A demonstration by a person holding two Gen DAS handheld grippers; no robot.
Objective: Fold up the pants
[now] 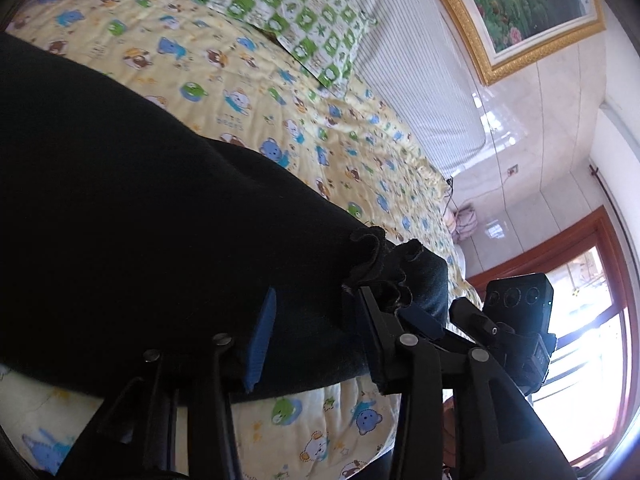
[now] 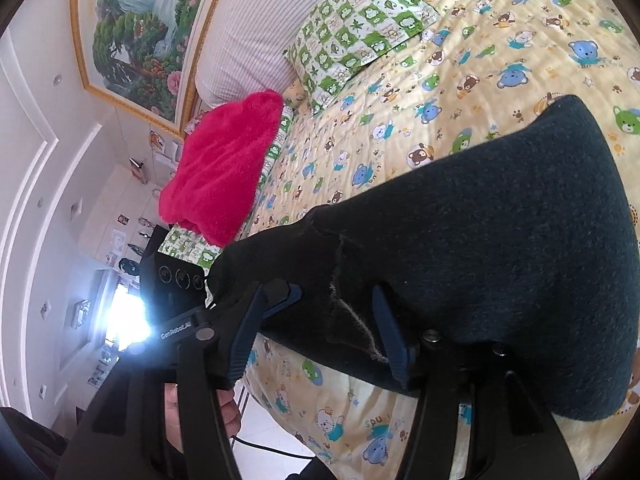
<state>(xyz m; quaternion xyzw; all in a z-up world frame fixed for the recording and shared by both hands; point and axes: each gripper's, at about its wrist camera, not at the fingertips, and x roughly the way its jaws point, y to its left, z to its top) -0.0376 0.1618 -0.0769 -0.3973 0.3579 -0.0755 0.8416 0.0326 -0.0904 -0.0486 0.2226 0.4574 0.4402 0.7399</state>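
Both claws — left claw (image 1: 316, 340), right claw (image 2: 316, 332) — around black pants (image 2: 480, 248)

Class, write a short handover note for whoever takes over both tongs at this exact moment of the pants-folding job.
Left tongs: open, fingers either side of the black pants, near the ruffled hem.
Right tongs: open, straddling the other edge of the pants, by a seam.
Pants lie on the bear-print bedsheet, near its front edge.
Done: how far folded cannot be told.
Left: grip, fold over, smooth flat.

Bright daylight floods in from the window (image 1: 592, 344), blown out to white glare; fisheye bending and dark vignetting mark every corner.
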